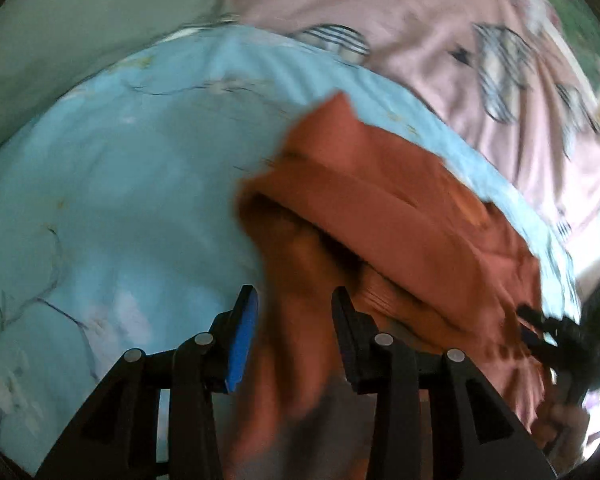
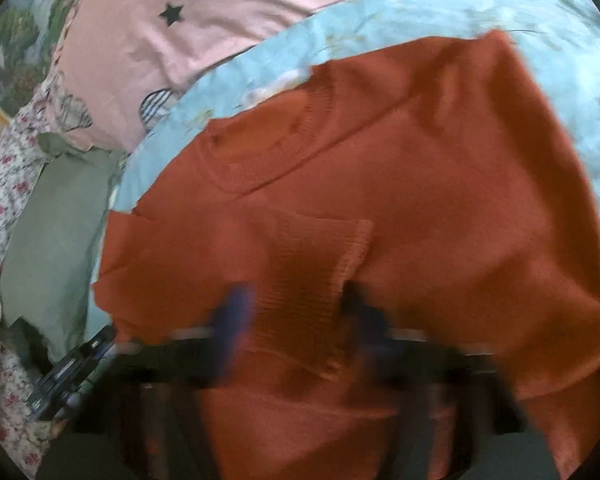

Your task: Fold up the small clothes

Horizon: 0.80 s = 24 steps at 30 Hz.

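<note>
A rust-orange knit sweater (image 2: 400, 184) lies on a light blue floral sheet (image 1: 120, 184). In the left wrist view the sweater (image 1: 380, 208) is bunched and partly lifted, and a fold of it hangs between the fingers of my left gripper (image 1: 294, 300), whose jaws stand apart around the cloth. In the right wrist view, blurred by motion, my right gripper (image 2: 296, 300) has its fingers apart with a ribbed sleeve cuff (image 2: 320, 256) between them. The right gripper also shows in the left wrist view (image 1: 560, 332) at the sweater's far right edge.
A pink cover with striped hearts (image 2: 160, 40) lies beyond the blue sheet (image 2: 420, 12). A grey-green cloth (image 2: 56, 232) and a floral fabric (image 2: 4, 184) lie at the left. The left gripper's body (image 2: 72, 372) shows at the lower left.
</note>
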Motion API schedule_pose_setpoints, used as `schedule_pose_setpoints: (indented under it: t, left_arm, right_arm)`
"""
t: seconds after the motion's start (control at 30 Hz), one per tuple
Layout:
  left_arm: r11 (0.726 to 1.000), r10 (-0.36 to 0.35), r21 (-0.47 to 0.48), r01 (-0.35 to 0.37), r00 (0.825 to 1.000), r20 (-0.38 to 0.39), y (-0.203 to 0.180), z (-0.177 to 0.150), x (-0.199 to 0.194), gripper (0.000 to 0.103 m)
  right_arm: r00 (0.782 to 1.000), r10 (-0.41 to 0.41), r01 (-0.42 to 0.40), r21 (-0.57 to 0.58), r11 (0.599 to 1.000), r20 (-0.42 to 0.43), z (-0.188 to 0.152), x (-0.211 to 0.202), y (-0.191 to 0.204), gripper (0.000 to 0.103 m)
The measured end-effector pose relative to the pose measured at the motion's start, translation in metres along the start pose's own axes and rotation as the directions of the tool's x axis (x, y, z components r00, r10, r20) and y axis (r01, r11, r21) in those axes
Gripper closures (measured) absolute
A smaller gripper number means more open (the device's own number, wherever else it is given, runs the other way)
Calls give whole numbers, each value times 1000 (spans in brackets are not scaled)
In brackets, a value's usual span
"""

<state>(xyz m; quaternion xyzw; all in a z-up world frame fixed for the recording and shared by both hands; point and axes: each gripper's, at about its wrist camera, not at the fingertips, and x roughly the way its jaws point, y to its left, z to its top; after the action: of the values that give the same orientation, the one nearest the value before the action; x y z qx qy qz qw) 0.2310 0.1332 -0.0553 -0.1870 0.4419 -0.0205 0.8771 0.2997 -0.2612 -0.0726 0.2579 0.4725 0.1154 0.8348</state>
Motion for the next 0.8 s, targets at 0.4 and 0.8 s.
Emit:
schedule_pose_setpoints:
  t: [0.4,0.8]
  left_arm:
    - [995,50,82,-48,998,-26,-5,19,30,63]
    - [995,62,75,-69,994,91,-12,9,-3,88]
  right_arm:
    - [946,47,-42,-21,999,320,45,-141,-21,98]
    - [989,-60,50,75,996,135,8,-70,-82,98]
